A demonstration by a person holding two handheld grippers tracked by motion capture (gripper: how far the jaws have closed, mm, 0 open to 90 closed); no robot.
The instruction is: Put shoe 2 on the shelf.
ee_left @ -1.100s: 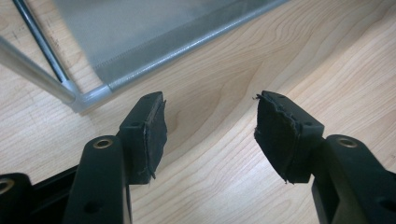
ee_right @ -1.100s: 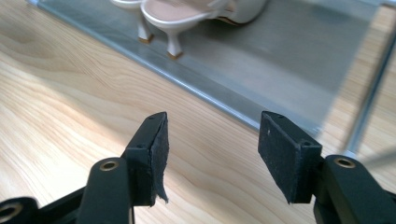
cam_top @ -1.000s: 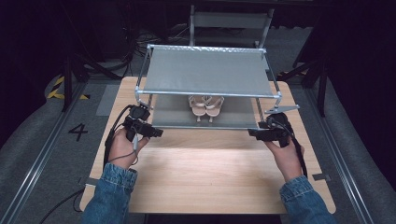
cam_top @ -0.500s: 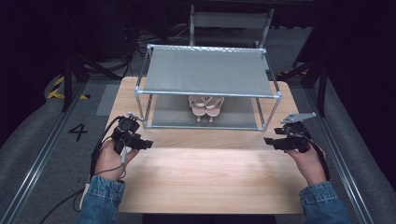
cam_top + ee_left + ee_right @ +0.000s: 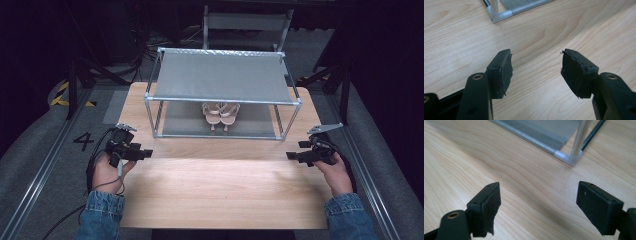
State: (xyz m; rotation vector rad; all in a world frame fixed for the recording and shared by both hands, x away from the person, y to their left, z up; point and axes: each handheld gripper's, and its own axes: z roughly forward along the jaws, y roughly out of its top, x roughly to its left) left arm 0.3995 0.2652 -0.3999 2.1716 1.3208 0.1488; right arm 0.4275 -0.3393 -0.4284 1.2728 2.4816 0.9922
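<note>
A grey two-tier metal rack (image 5: pixel 222 77) stands at the far middle of the wooden table (image 5: pixel 220 195). A pair of pale strappy sandals (image 5: pixel 220 114) sits on its lower shelf. My left gripper (image 5: pixel 145 153) hovers over the table's left edge, short of the rack's front left leg (image 5: pixel 499 15). Its jaws are open with only wood between the pads (image 5: pixel 505 72). My right gripper (image 5: pixel 291 156) is near the right edge, short of the rack's front right corner (image 5: pixel 571 157). Its jaws have just been opening and stand wide, nothing between the pads (image 5: pixel 490 207).
Bare wood stretches between the two grippers and the near edge. Behind the rack stands a grey chair (image 5: pixel 247 22). Grey floor with a painted "4" (image 5: pixel 82 141) and metal rails flanks the table. Cables trail from the left hand.
Both hands have drawn back from the rack's front corners, outward and toward the near edge, sinking a little. The right jaws have spread wider.
</note>
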